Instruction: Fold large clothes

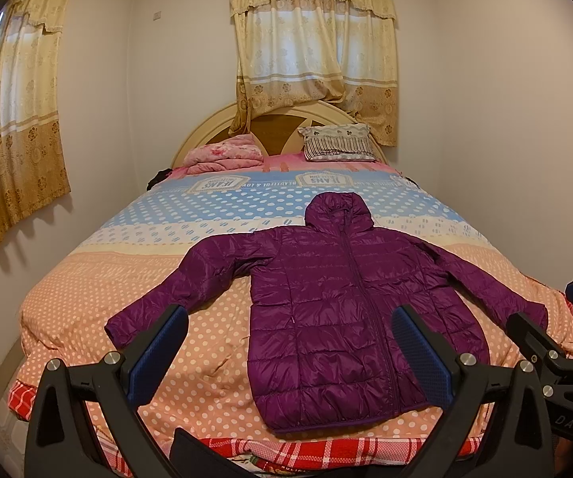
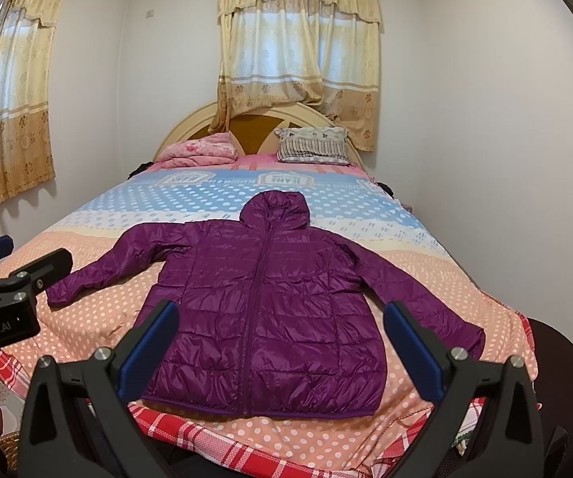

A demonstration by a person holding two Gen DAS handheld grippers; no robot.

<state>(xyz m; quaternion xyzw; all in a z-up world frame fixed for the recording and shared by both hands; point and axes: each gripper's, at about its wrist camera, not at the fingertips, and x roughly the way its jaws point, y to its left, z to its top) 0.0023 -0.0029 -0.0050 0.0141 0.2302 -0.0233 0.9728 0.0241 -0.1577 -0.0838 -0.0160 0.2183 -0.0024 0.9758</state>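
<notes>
Left wrist view: the purple jacket [image 1: 326,310] lies flat, zipped, sleeves spread, hood toward the pillow [image 1: 338,142], on my dotted bedspread [image 1: 214,330]. My left gripper [image 1: 290,350] hangs wide open above its hem, and my right gripper [image 2: 282,352] is open too, holding nothing.

A home bedroom. A wide bed [image 1: 87,298] with a dotted peach-and-blue cover fills the room, its rounded headboard [image 1: 203,127] against the far wall. A striped pillow [image 1: 338,143] and a folded pink quilt [image 1: 222,153] lie at its head. Yellow flowered curtains [image 1: 314,47] hang over two windows in plain white walls.
</notes>
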